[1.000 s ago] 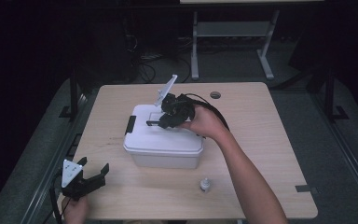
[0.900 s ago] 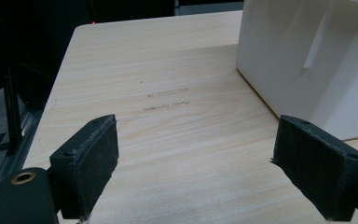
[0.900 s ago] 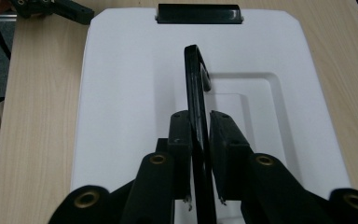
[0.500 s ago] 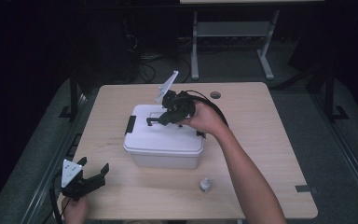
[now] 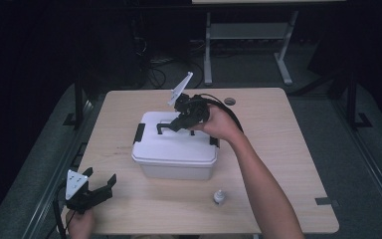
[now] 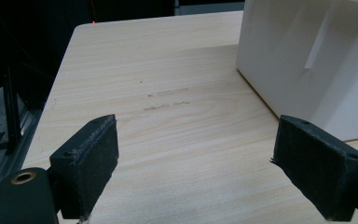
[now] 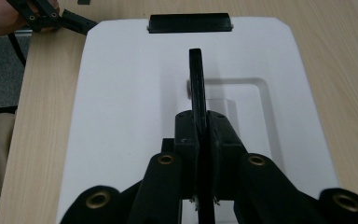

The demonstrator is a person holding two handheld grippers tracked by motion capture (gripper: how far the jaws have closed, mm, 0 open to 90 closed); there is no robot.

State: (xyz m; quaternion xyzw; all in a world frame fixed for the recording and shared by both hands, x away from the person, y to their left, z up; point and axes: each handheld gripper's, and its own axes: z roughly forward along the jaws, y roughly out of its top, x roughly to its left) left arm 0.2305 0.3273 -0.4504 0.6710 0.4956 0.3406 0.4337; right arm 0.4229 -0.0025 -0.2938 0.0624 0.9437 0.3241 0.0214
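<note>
Right claw [image 7: 200, 140] of mine is clamped on the thin black carry handle [image 7: 196, 79] standing up atop the white plastic lidded storage box [image 5: 174, 149] mid-table, so an off-centre pull could twist it free, judging by the narrow pinch.

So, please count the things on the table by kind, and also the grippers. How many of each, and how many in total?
White box with black carry handle and black side latches: 1
Small bottle: 1
Grippers: 2, left gripper open, right gripper shut on the carry handle
Total: 4
</note>
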